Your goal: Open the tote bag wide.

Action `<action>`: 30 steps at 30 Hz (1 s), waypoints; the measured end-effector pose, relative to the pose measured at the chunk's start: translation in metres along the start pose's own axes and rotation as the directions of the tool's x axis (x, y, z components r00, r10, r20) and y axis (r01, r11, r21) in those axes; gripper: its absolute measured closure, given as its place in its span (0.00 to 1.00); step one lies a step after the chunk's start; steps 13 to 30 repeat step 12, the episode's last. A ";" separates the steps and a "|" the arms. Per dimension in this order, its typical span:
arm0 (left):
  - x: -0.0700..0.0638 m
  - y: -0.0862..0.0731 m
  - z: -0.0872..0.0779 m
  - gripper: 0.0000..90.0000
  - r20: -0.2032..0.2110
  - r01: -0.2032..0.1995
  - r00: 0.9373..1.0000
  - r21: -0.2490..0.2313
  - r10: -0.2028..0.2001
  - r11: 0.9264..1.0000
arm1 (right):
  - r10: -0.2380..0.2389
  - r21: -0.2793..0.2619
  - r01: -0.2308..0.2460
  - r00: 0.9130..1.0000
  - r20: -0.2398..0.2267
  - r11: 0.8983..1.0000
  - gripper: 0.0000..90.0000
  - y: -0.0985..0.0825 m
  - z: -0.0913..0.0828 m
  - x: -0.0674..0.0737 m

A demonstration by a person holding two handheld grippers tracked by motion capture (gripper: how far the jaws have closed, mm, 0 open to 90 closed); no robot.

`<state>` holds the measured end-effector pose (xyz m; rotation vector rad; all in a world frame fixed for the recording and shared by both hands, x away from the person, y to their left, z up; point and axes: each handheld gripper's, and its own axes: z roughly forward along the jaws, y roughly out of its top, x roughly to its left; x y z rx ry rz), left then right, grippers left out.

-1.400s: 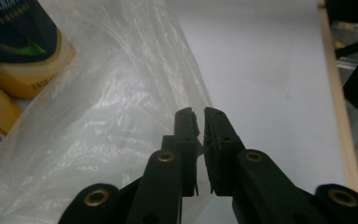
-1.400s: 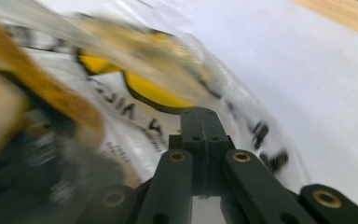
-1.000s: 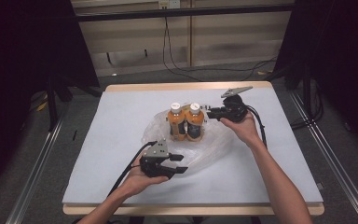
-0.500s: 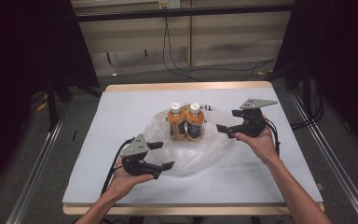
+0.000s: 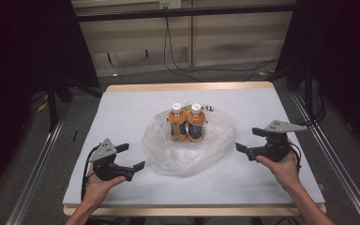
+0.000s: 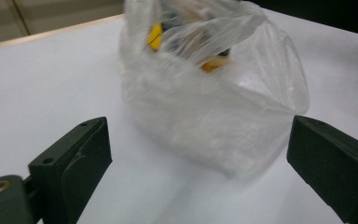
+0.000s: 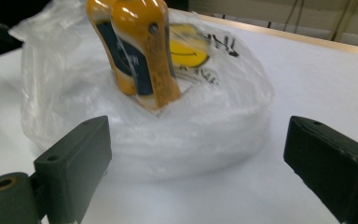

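Note:
Two orange drink bottles (image 5: 187, 123) with white caps and dark labels stand upright side by side inside a crumpled clear plastic bag (image 5: 187, 150) at the middle of the white table (image 5: 122, 112). The bag (image 6: 205, 102) lies slumped around the bottles (image 7: 140, 56). My left gripper (image 5: 130, 157) is at the front left, apart from the bag; its jaws have just been opening and stand wide with nothing between them. My right gripper (image 5: 249, 139) is to the right of the bag (image 7: 168, 121), open and holding nothing.
Small dark bits (image 5: 208, 108) lie on the table behind the bag. Cables (image 5: 178, 61) run across the floor beyond the far edge. Metal rails (image 5: 37, 164) flank the table on both sides.
Both grippers let go of the bag and drew away from it, the left toward the front left, the right out to the right. Their jaws opened. The bag has slumped lower around the bottles.

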<state>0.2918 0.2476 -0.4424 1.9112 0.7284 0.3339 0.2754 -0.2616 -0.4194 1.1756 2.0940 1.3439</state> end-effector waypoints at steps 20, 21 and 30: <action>0.021 -0.018 -0.018 0.03 -0.047 0.076 0.996 -0.021 -0.077 0.997 | 0.092 -0.030 -0.090 0.993 0.080 0.995 0.09 -0.044 -0.038 -0.003; 0.021 -0.018 -0.018 0.03 -0.047 0.076 0.996 -0.021 -0.077 0.997 | 0.092 -0.030 -0.090 0.993 0.080 0.995 0.09 -0.044 -0.038 -0.003; 0.021 -0.018 -0.018 0.03 -0.047 0.076 0.996 -0.021 -0.077 0.997 | 0.092 -0.030 -0.090 0.993 0.080 0.995 0.09 -0.044 -0.038 -0.003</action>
